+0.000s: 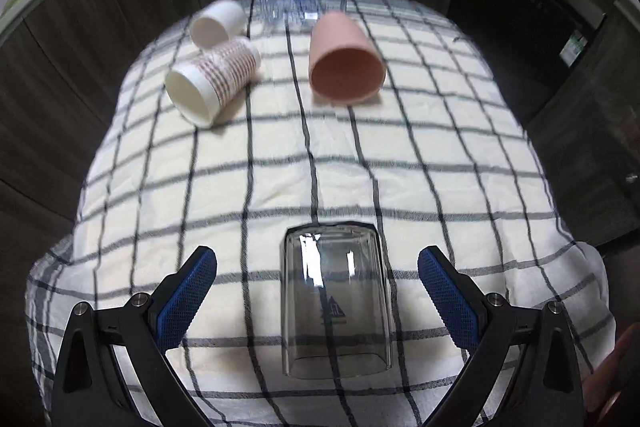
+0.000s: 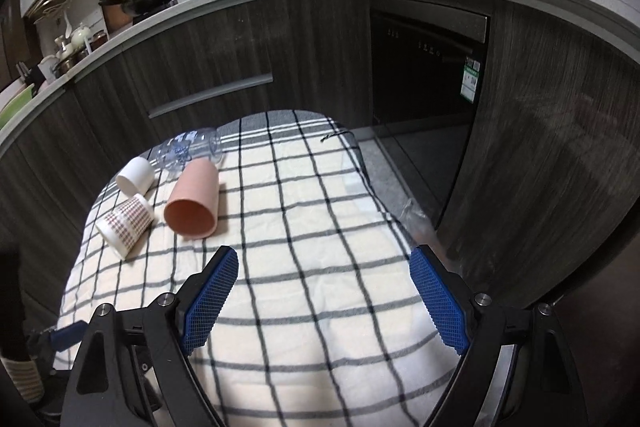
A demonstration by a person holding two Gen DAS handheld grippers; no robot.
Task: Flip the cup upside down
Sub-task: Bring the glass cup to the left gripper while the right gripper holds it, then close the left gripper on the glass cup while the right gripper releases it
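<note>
A clear glass cup (image 1: 335,301) stands upside down on the checked cloth (image 1: 420,155), between the open blue-padded fingers of my left gripper (image 1: 318,259), which do not touch it. A pink cup (image 1: 344,61) lies on its side farther back, mouth toward me; it also shows in the right wrist view (image 2: 193,201). A patterned paper cup (image 1: 214,83) and a plain white cup (image 1: 216,23) lie on their sides at the back left. My right gripper (image 2: 324,259) is open and empty above the cloth (image 2: 320,187).
A clear plastic bottle (image 1: 298,3) lies at the far edge of the cloth, also seen in the right wrist view (image 2: 188,149). Dark wood cabinets (image 2: 224,47) and a built-in appliance (image 2: 428,67) stand behind the small table. The table's edges drop off left and right.
</note>
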